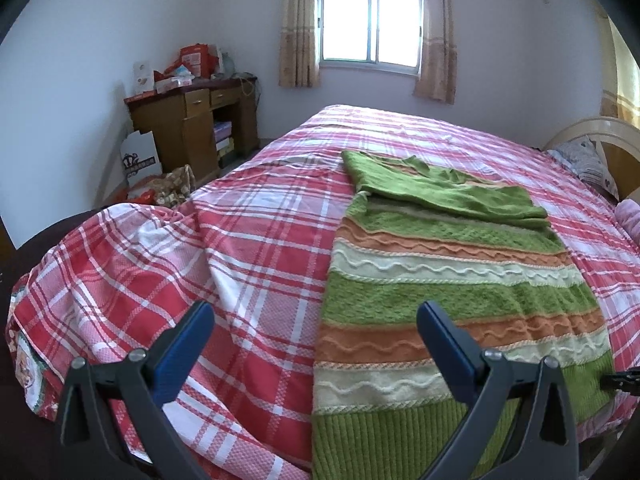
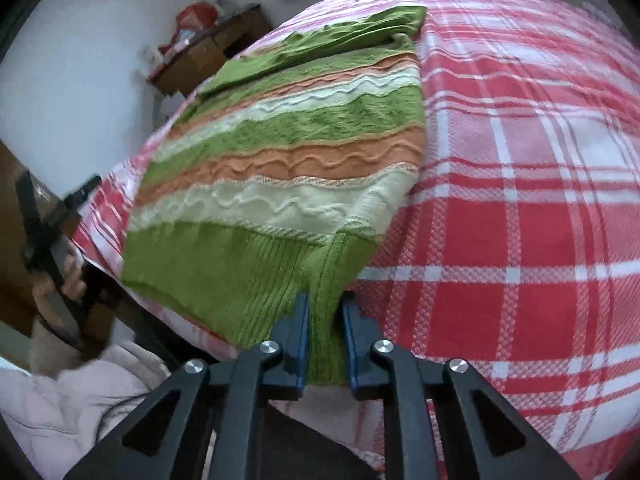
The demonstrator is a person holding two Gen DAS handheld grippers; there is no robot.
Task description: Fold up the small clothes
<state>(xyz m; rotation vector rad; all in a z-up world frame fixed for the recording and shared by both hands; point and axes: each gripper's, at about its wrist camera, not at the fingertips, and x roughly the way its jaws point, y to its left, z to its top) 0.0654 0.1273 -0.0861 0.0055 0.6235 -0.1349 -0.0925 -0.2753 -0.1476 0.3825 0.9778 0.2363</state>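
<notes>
Right tongs (image 2: 325,312) pinch sweater (image 2: 280,152) hem, its edge hidden between them.

A bed (image 1: 248,216) covered by a red, pink and white plaid sheet fills most of the room, with a curved wooden headboard (image 1: 600,132) and a patterned pillow (image 1: 588,164) seen at the far right. Daylight is let in through a sliding window (image 1: 370,26) in the pale far wall, framed by beige curtains (image 1: 298,36). A cluttered brown wooden desk (image 1: 196,120) is set in the far left corner, with a white carton (image 1: 140,158) beside it on the floor.
</notes>
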